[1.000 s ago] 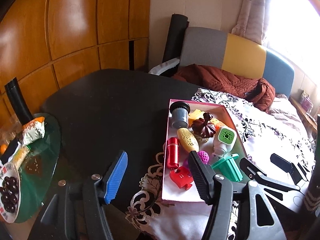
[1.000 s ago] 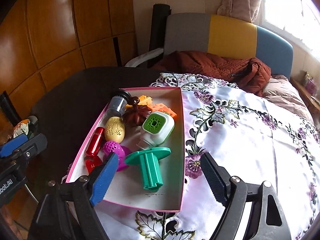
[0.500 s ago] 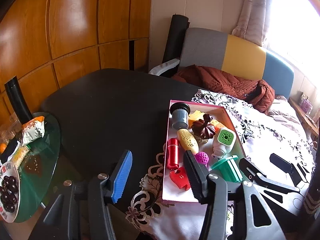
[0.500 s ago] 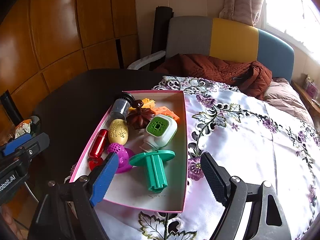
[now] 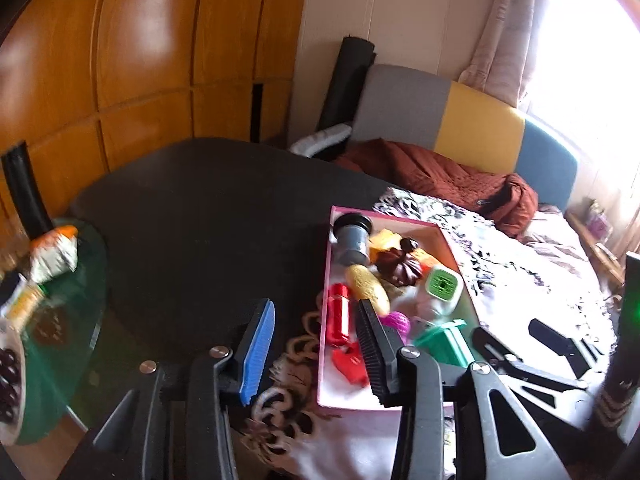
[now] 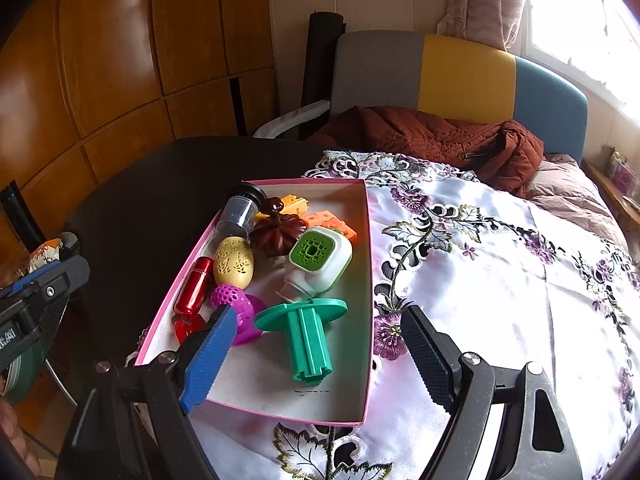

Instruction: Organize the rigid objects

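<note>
Shallow pink-rimmed cardboard box (image 6: 366,300) sits on the white floral embroidered tablecloth (image 6: 500,280), full of rigid bits: green plastic flanged spool (image 6: 304,332), white bottle with green grid cap (image 6: 320,260), yellow perforated egg (image 6: 234,262), red metallic cylinder (image 6: 194,286), magenta perforated ball (image 6: 232,304), brown pumpkin-shaped piece (image 6: 278,232).

Right gripper (image 6: 316,352) jaws spread wide, empty, straddling the box's near end, the spool between them.

Left gripper (image 5: 316,344) also spread, empty, over the box's left rim.

Green glass side table with snacks (image 5: 60,320) off to the left.
</note>
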`<state>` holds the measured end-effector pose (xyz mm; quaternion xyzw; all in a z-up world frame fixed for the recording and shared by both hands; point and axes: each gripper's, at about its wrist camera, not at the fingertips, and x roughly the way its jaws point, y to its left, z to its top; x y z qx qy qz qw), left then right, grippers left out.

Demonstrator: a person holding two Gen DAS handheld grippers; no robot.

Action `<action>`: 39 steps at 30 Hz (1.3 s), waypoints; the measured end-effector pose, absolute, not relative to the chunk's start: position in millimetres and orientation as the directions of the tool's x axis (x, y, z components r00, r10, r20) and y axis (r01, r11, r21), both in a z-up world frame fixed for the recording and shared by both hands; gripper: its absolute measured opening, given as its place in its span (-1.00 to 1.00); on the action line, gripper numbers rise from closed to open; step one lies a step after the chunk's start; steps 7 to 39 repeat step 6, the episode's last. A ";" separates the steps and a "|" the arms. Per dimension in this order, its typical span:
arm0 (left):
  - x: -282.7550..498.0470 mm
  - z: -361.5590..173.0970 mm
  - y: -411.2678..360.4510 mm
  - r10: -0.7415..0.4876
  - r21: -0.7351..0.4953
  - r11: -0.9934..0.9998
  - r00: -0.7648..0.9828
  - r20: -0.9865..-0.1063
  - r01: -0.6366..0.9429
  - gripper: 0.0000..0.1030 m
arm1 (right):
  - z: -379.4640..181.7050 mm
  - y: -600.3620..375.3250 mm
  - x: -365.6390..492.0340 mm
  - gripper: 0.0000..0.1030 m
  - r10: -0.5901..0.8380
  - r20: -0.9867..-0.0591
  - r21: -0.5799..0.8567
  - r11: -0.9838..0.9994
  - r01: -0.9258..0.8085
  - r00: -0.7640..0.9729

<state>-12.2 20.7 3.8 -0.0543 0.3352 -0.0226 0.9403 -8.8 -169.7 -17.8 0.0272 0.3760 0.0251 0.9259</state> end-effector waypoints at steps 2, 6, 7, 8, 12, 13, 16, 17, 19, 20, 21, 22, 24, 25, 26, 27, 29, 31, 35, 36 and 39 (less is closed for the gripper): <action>-11.9 4.8 19.4 -0.067 -0.103 0.995 0.782 -0.619 0.004 -0.20 | -17.3 -174.7 -8.0 0.64 0.058 -0.692 0.071 0.997 -0.013 0.720; -5.4 3.9 19.6 -0.038 -0.073 0.997 0.775 -0.631 -0.010 -0.20 | -17.3 -196.7 -5.0 0.64 0.014 -0.689 0.073 0.996 0.050 0.724; -5.4 3.9 19.6 -0.038 -0.073 0.997 0.775 -0.631 -0.010 -0.20 | -17.3 -196.7 -5.0 0.64 0.014 -0.689 0.073 0.996 0.050 0.724; -5.4 3.9 19.6 -0.038 -0.073 0.997 0.775 -0.631 -0.010 -0.20 | -17.3 -196.7 -5.0 0.64 0.014 -0.689 0.073 0.996 0.050 0.724; -5.4 3.9 19.6 -0.038 -0.073 0.997 0.775 -0.631 -0.010 -0.20 | -17.3 -196.7 -5.0 0.64 0.014 -0.689 0.073 0.996 0.050 0.724; -5.4 3.9 19.6 -0.038 -0.073 0.997 0.775 -0.631 -0.010 -0.20 | -17.3 -196.7 -5.0 0.64 0.014 -0.689 0.073 0.996 0.050 0.724; -5.4 3.9 19.6 -0.038 -0.073 0.997 0.775 -0.631 -0.010 -0.20 | -17.3 -196.7 -5.0 0.64 0.014 -0.689 0.073 0.996 0.050 0.724; -5.4 3.9 19.6 -0.038 -0.073 0.997 0.775 -0.631 -0.010 -0.20 | -17.3 -196.7 -5.0 0.64 0.014 -0.689 0.073 0.996 0.050 0.724; -5.4 3.9 19.6 -0.038 -0.073 0.997 0.775 -0.631 -0.010 -0.20 | -17.3 -196.7 -5.0 0.64 0.014 -0.689 0.073 0.996 0.050 0.724; -5.4 3.9 19.6 -0.038 -0.073 0.997 0.775 -0.631 -0.010 -0.20 | -17.3 -196.7 -5.0 0.64 0.014 -0.689 0.073 0.996 0.050 0.724; -5.4 3.9 19.6 -0.038 -0.073 0.997 0.775 -0.631 -0.010 -0.20 | -17.3 -196.7 -5.0 0.64 0.014 -0.689 0.073 0.996 0.050 0.724; -5.4 3.9 19.6 -0.038 -0.073 0.997 0.775 -0.631 -0.010 -0.20 | -17.3 -196.7 -5.0 0.64 0.014 -0.689 0.073 0.996 0.050 0.724; -5.4 3.9 19.6 -0.038 -0.073 0.997 0.775 -0.631 -0.010 -0.20 | -17.3 -196.7 -5.0 0.64 0.014 -0.689 0.073 0.996 0.050 0.724; -5.4 3.9 19.6 -0.038 -0.073 0.997 0.775 -0.631 -0.010 -0.20 | -17.3 -196.7 -5.0 0.64 0.014 -0.689 0.073 0.996 0.050 0.724; -5.4 3.9 19.6 -0.038 -0.073 0.997 0.775 -0.631 -0.010 -0.20 | -17.3 -196.7 -5.0 0.64 0.014 -0.689 0.073 0.996 0.050 0.724; -5.4 3.9 19.6 -0.038 -0.073 0.997 0.775 -0.631 -0.010 -0.20 | -17.3 -196.7 -5.0 0.64 0.014 -0.689 0.073 0.996 0.050 0.724; -5.4 3.9 19.6 -0.038 -0.073 0.997 0.775 -0.631 -0.010 -0.20 | -17.3 -196.7 -5.0 0.64 0.014 -0.689 0.073 0.996 0.050 0.724; -5.4 3.9 19.6 -0.038 -0.073 0.997 0.775 -0.631 -0.010 -0.20 | -17.3 -196.7 -5.0 0.64 0.014 -0.689 0.073 0.996 0.050 0.724; -5.4 3.9 19.6 -0.038 -0.073 0.997 0.775 -0.631 -0.010 -0.20 | -17.3 -196.7 -5.0 0.64 0.014 -0.689 0.073 0.996 0.050 0.724; -5.4 3.9 19.6 -0.038 -0.073 0.997 0.775 -0.631 -0.010 -0.20 | -17.3 -196.7 -5.0 0.64 0.014 -0.689 0.073 0.996 0.050 0.724; -5.4 3.9 19.6 -0.038 -0.073 0.997 0.775 -0.631 -0.010 -0.20 | -17.3 -196.7 -5.0 0.64 0.014 -0.689 0.073 0.996 0.050 0.724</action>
